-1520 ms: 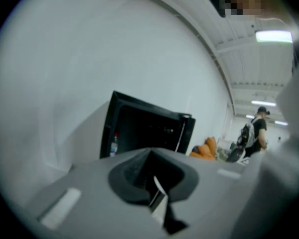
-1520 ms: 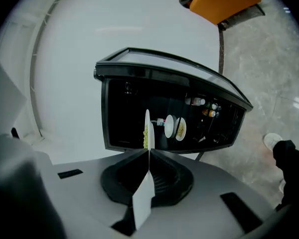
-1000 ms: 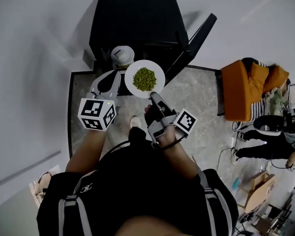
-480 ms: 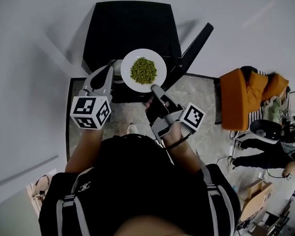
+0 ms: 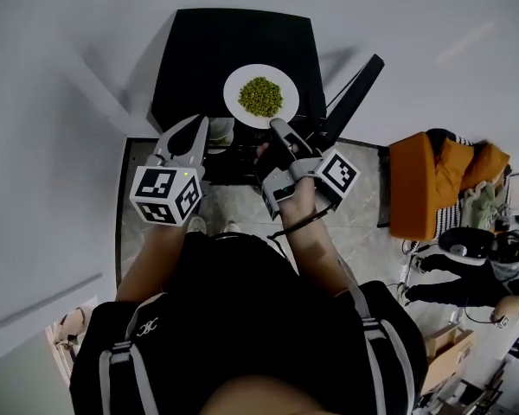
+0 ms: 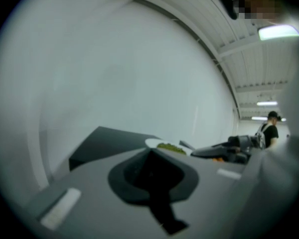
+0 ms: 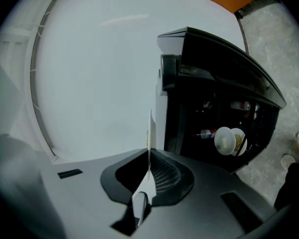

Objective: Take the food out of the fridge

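Observation:
A white plate of green peas (image 5: 261, 96) hangs over the top of the black fridge (image 5: 199, 59). My right gripper (image 5: 276, 128) is shut on its near rim. In the right gripper view the plate (image 7: 150, 133) shows edge-on between the jaws, with the open fridge (image 7: 224, 83) to the right. My left gripper (image 5: 201, 122) hovers left of the plate at the fridge's front edge, its jaws together and nothing in them. From the left gripper view, the plate (image 6: 167, 146) lies ahead above the fridge top (image 6: 109, 141).
The fridge door (image 5: 355, 89) stands open to the right. Inside the fridge are a white bowl (image 7: 224, 140) and a small bottle (image 7: 207, 133). An orange cloth heap (image 5: 437, 175) lies on the floor to the right. A person (image 6: 270, 131) stands far off.
My right gripper has carried the plate up and away from the fridge opening, to above the fridge top. The left gripper has shifted slightly, still beside the plate.

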The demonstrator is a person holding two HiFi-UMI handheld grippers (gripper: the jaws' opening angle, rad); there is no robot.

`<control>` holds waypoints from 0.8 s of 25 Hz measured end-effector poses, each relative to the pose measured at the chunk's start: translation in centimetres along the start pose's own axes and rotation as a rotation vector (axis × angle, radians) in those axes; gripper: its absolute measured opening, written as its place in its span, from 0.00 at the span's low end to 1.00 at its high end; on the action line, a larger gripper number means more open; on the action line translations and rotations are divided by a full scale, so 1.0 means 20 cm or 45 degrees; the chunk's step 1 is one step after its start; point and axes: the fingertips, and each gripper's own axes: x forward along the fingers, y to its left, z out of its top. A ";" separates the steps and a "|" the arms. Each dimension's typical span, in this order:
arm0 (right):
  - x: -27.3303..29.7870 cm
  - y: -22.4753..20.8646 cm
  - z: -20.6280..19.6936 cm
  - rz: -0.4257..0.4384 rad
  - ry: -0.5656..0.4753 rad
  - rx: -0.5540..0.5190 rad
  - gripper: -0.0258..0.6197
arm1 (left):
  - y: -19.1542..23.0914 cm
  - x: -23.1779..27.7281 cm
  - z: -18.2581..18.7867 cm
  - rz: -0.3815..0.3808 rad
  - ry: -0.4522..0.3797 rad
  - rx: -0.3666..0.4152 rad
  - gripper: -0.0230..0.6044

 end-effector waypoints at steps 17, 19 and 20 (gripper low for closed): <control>0.11 -0.07 0.01 -0.094 -0.198 -0.036 0.07 | 0.15 0.06 -0.01 -0.147 0.035 -0.004 0.04; 0.11 -0.07 0.01 -0.055 -0.218 -0.019 0.24 | 0.14 0.07 -0.01 -0.178 0.043 0.002 0.04; 0.11 -0.07 0.01 -0.039 -0.223 -0.017 0.29 | 0.13 0.08 -0.01 -0.192 0.046 0.004 0.04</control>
